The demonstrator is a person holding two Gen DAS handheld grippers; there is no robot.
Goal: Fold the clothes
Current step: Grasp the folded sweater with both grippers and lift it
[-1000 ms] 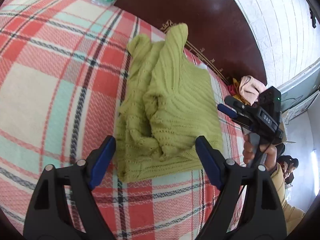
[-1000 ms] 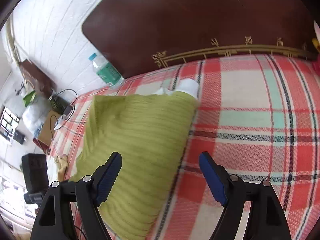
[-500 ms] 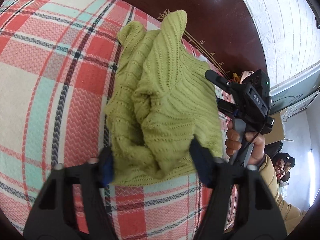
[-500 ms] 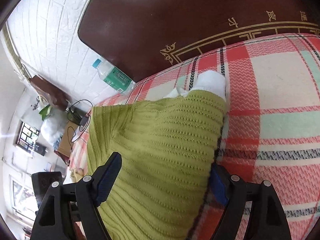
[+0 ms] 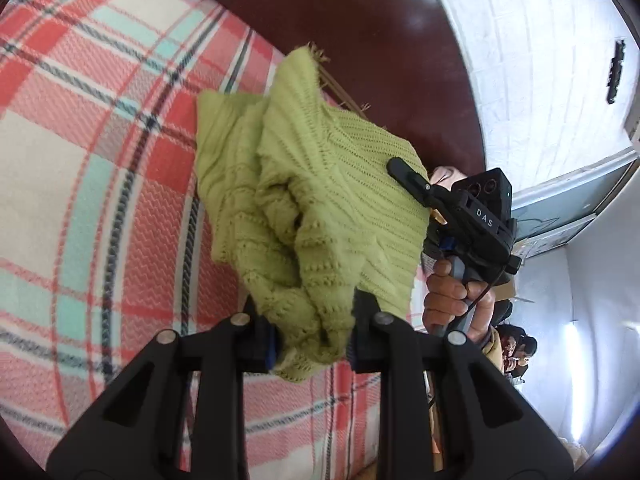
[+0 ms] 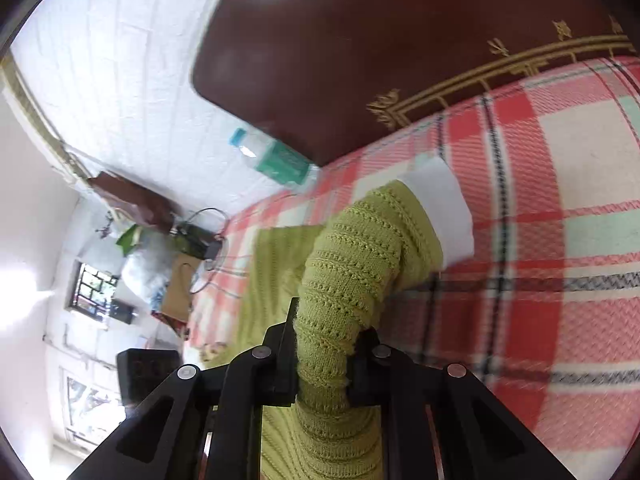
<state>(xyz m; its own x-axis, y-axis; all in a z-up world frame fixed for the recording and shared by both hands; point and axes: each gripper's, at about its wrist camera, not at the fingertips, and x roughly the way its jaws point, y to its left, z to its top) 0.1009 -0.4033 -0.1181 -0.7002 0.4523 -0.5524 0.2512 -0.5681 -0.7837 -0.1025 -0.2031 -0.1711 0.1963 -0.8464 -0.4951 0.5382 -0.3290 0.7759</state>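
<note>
Sweater [image 5: 320,200], a yellow-green rib-knit garment, lies bunched and partly lifted above a bed covered by a plaid blanket [image 5: 100,160] in red, cream and mint. Left tool [image 5: 314,340]: both fingers are closed tight on a thick gathered fold at the near edge of the knit, which bulges out between and below the pads. Right tool [image 6: 322,364]: its fingers pinch a rolled, tube-like band of the same sweater [image 6: 352,264], the fabric rising from the grip and bending over toward the blanket [image 6: 560,240]. In the left wrist view the right tool [image 5: 408,178] appears at the far right edge of the garment, its upper finger resting on top of the knit, with the person's right hand [image 5: 456,300] wrapped round the handle. A white piece of fabric or paper [image 6: 444,208] shows just beyond the folded knit edge, touching it; its nature cannot be told. Behind the bed stands a dark brown headboard [image 6: 400,40] with a gold line pattern, against a white brick wall [image 6: 120,60]. A clear plastic bottle [image 6: 276,158] with a blue cap and green label lies at the corner of the bed beside the headboard; its contents cannot be made out. On the floor beyond the bed are white bags [image 6: 140,264], filled but with contents hidden.
</note>
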